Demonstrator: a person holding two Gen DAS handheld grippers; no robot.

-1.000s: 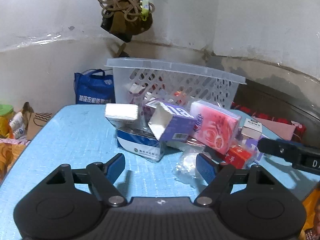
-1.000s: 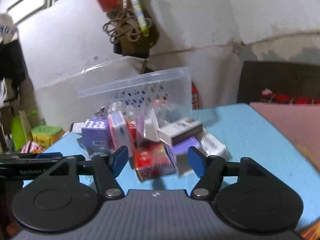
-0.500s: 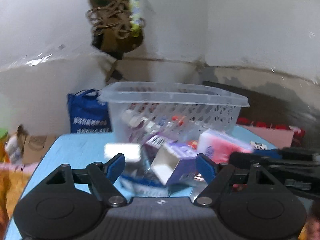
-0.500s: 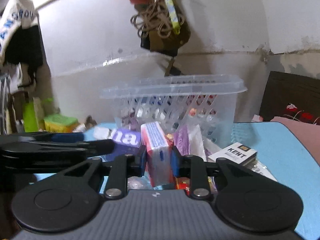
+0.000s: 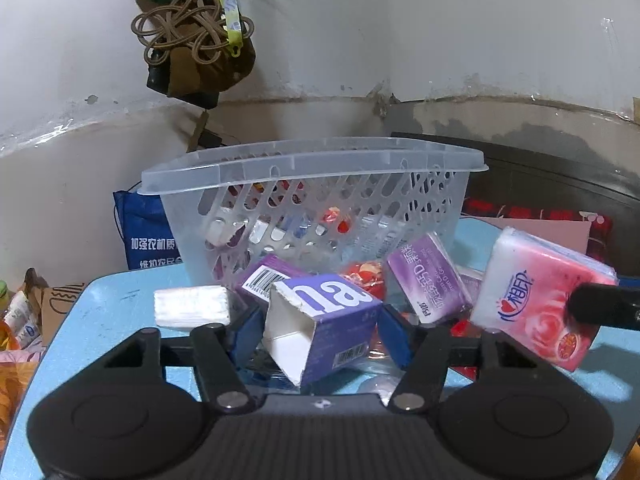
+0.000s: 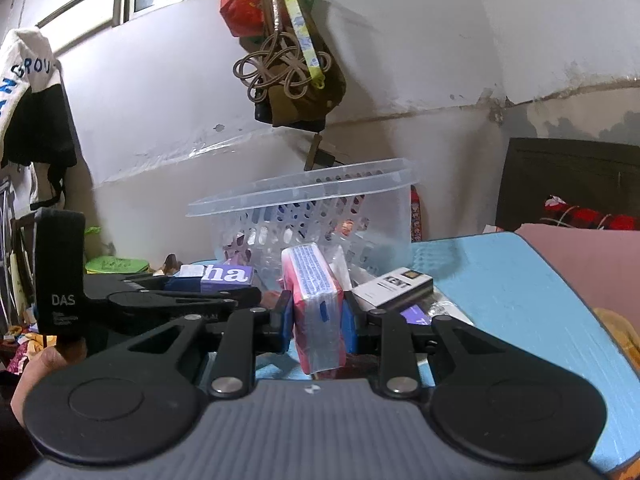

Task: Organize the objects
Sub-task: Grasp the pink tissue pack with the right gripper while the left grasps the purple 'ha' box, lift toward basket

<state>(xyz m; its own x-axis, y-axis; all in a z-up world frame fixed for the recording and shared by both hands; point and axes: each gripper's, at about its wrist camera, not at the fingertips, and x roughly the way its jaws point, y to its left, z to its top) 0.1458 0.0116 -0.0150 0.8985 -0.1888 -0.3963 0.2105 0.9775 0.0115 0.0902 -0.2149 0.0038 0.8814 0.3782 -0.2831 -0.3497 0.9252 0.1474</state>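
A clear perforated plastic basket (image 5: 320, 200) stands at the back of the blue table and holds several small items. It also shows in the right wrist view (image 6: 312, 216). My left gripper (image 5: 316, 330) is shut on an open purple carton (image 5: 320, 324), held up in front of the basket. My right gripper (image 6: 316, 316) is shut on a pink tissue pack (image 6: 316, 304). The pack also shows in the left wrist view (image 5: 536, 304), held up at the right. A purple tissue pack (image 5: 428, 280) and a white box (image 5: 192, 306) lie below the basket's front.
A black and white Kent box (image 6: 394, 286) lies on the blue table (image 6: 500, 280) right of the pile. A blue bag (image 5: 148, 236) stands behind the table at the left. A knotted cord and bags (image 5: 196, 36) hang on the wall above. A pink cloth (image 6: 580, 256) lies at the right.
Both grippers closed on their items: the left took the purple carton, the right the pink tissue pack. Both items are now lifted off the pile in front of the basket.
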